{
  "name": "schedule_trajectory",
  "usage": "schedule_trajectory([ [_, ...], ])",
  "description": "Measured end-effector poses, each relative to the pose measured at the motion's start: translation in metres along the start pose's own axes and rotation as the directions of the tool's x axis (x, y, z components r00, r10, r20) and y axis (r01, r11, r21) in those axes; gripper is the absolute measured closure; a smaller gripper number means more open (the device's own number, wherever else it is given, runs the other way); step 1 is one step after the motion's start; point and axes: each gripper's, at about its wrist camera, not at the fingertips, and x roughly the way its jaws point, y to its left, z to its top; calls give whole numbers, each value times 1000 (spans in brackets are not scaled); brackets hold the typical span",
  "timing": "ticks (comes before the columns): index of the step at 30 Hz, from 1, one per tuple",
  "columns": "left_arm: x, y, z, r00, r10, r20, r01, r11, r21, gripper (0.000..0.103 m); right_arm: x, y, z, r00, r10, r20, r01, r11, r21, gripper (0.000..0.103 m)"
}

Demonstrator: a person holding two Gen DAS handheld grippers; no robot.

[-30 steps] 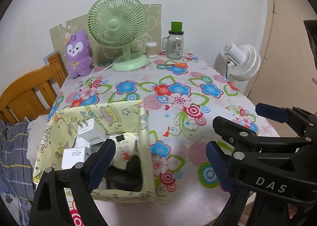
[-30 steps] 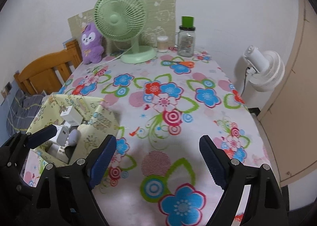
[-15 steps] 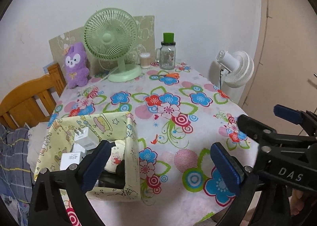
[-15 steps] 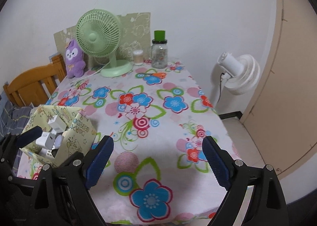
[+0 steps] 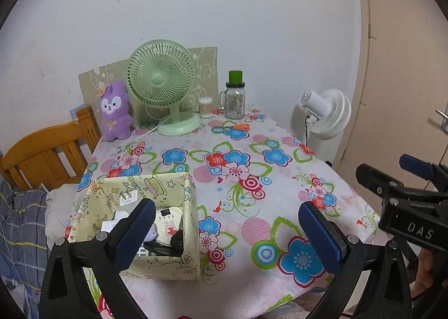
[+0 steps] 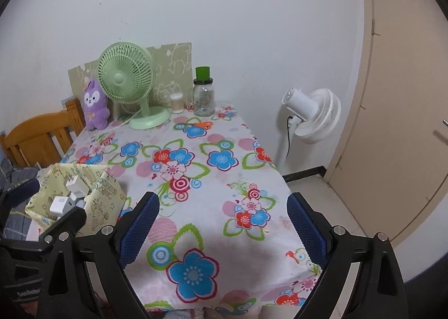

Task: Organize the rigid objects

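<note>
1. The yellow patterned fabric box, holding white chargers and other small rigid items, stood at the near left of the floral-clothed table.
2. Judged step: loading apparently finished; any next move calls for locating a stray item.
3. The left gripper stood wide, empty.
4. The right gripper was opening, nothing between its jaws.

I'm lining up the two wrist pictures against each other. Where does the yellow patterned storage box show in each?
Left wrist view: the yellow storage box sits lower left, partly behind the left gripper's near finger.
Right wrist view: the box lies at the left edge, about mid-height, behind the other gripper.
Shared landmark: the green desk fan at the table's far end, beside the purple plush.
</note>
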Motion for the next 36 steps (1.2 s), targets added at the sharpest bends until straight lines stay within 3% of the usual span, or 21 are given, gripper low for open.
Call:
schedule_trajectory([
  [12, -19, 7, 3, 999, 26, 42, -26, 1000, 0, 0, -23, 13, 2, 997, 19, 73, -16, 999, -37, 2],
  [36, -16, 15, 3, 998, 38, 48, -38, 999, 2, 0, -14, 25, 2, 998, 17, 65, -17, 1000, -10, 2],
])
